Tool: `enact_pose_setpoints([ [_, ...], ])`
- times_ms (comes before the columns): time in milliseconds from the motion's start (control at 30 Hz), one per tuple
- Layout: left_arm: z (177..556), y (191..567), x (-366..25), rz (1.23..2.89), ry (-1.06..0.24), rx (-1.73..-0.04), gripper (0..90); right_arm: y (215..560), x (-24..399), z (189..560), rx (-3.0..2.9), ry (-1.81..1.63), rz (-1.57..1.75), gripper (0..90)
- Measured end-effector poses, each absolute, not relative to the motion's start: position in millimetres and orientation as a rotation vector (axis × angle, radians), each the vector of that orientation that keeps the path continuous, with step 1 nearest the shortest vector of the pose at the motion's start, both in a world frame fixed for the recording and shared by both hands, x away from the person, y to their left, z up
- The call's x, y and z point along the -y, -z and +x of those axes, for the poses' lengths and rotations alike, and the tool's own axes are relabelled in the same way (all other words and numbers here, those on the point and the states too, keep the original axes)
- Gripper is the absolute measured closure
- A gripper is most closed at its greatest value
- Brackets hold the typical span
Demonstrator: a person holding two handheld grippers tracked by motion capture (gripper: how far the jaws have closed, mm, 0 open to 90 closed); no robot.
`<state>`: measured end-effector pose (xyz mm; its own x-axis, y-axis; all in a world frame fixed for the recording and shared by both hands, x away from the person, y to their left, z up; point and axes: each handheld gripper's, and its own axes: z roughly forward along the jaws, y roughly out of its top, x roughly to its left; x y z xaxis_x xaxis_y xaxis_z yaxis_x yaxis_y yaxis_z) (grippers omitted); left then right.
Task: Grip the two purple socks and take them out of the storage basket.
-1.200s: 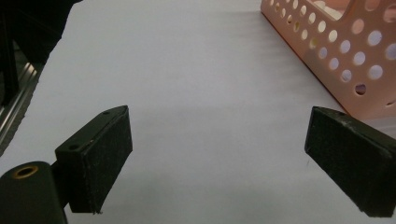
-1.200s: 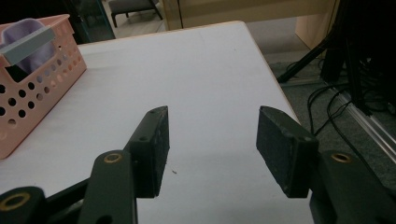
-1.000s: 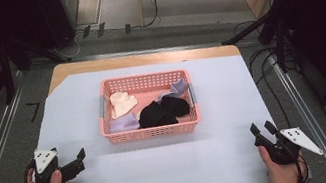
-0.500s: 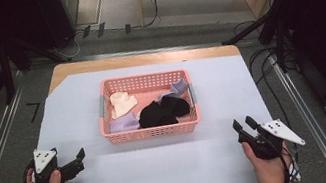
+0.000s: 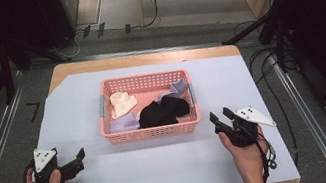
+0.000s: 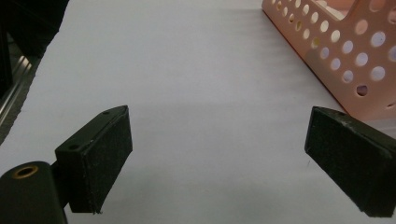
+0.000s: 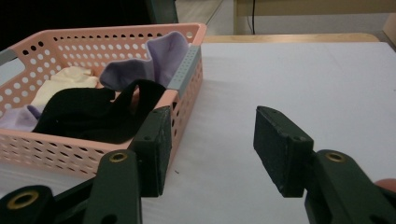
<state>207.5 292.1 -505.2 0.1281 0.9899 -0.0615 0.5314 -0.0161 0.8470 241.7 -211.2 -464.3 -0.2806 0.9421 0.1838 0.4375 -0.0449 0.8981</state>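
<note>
Work in hand: the right gripper (image 5: 221, 117) is closing in on the pink basket (image 5: 152, 133) of socks in the middle of the tabletop (image 5: 130, 178); the reach looks barely begun.

Where the socks lie: all inside the basket. The black sock (image 5: 162, 112) is heaped at the near right, a lilac sock (image 5: 176, 88) is draped against the far right wall, a second lilac one (image 5: 122, 124) lies near left, and a cream sock (image 5: 122, 103) lies far left.

Deciding relation: from the right gripper, the black sock (image 7: 93, 114) lies ahead and to the left, over the basket's near-right corner (image 7: 180, 93) (the rim stands between the jaws and the cloth). The likely approach is up and over the rim, then down.

Long axis: the black sock runs roughly along the basket's length, crumpled, so no clean line can be read.

Nearer hand: the right, just off the basket's right end. The left gripper (image 5: 77, 160) sits low on the tabletop, off the basket's near-left corner (image 6: 327, 51) and farther from the black sock.

Right jaws: about half open with nothing between them, and they have just been opening a little.

Left jaws: spread wide, bare tabletop between the pads (image 6: 109, 156), holding nothing.
</note>
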Motion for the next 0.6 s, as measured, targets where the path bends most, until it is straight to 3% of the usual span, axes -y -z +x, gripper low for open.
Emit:
enact_pose_setpoints([
  [600, 207.6, 505.1, -291.7, 1.656, -0.768, -1.501, 8.3, 452.2, 162.6, 265.3, -1.822, -1.308, 1.432, 48.0],
])
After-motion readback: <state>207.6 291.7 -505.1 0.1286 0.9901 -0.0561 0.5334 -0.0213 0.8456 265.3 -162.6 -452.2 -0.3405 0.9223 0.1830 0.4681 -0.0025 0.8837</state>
